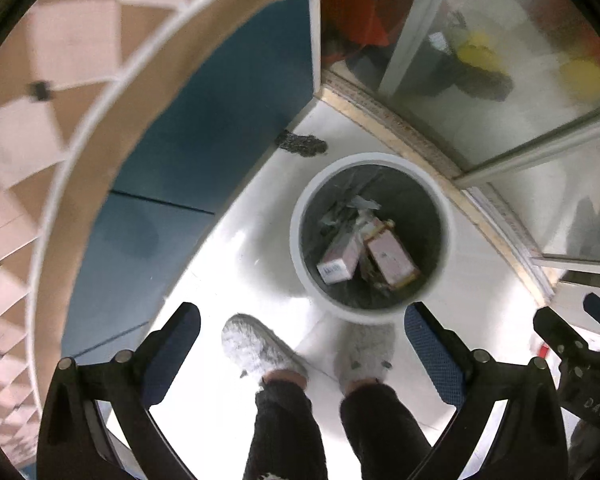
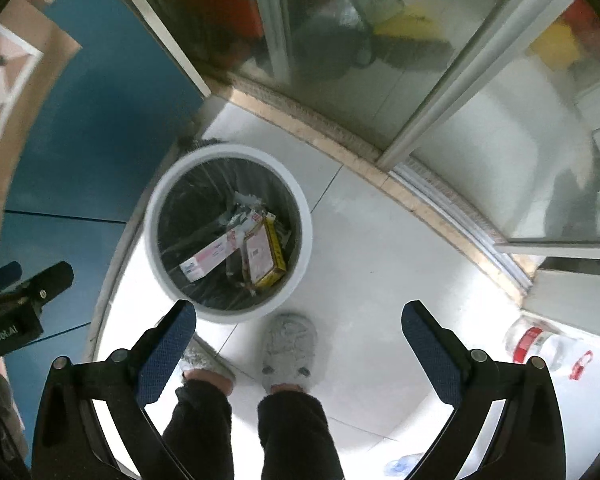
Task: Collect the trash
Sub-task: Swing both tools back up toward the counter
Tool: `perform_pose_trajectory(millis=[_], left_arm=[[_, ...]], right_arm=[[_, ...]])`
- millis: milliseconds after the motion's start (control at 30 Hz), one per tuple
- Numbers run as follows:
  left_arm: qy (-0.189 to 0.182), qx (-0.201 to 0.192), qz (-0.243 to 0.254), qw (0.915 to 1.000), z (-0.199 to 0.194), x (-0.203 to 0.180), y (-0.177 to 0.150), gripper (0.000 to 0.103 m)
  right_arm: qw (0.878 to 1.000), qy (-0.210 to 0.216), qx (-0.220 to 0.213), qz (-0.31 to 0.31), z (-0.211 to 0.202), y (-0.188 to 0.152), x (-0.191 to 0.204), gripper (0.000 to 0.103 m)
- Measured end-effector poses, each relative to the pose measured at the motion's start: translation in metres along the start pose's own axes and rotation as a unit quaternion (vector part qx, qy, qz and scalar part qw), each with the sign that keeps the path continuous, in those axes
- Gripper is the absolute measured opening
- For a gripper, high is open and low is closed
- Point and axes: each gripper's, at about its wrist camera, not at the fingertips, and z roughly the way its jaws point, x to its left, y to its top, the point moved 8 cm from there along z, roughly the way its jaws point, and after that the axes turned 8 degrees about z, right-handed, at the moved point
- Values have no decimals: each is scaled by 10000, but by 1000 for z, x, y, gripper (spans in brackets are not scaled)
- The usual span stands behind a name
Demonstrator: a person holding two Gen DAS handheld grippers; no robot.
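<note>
both grippers, left (image 1: 302, 322) and right (image 2: 299, 318), are seen with fingers spread wide and empty. two boxes (image 2: 236, 254) are already dropped in the bin (image 2: 229, 152). one bottle (image 2: 540, 342) is left on the floor.

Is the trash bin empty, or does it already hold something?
Not empty. The trash bin holds two pinkish boxes and crumpled scraps on its dark liner.

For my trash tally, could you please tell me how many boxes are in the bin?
2: a white-and-pink box lying on the left, and a pink box with yellow edges just right of it. More may be hidden under the scraps.
</note>
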Motion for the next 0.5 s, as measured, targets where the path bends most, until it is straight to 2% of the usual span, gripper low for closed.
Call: perform_pose_trajectory(millis=[267,500], left_arm=[[5,-305,-59,9995,-144,-6,-19,103],[-74,-497,-73,9987,-251,-11,-26,103]], right_arm=[[9994,79,-276,-179,-142,-11,-4,103],[9978,279,-561,-205,-272,-21,-7,103]])
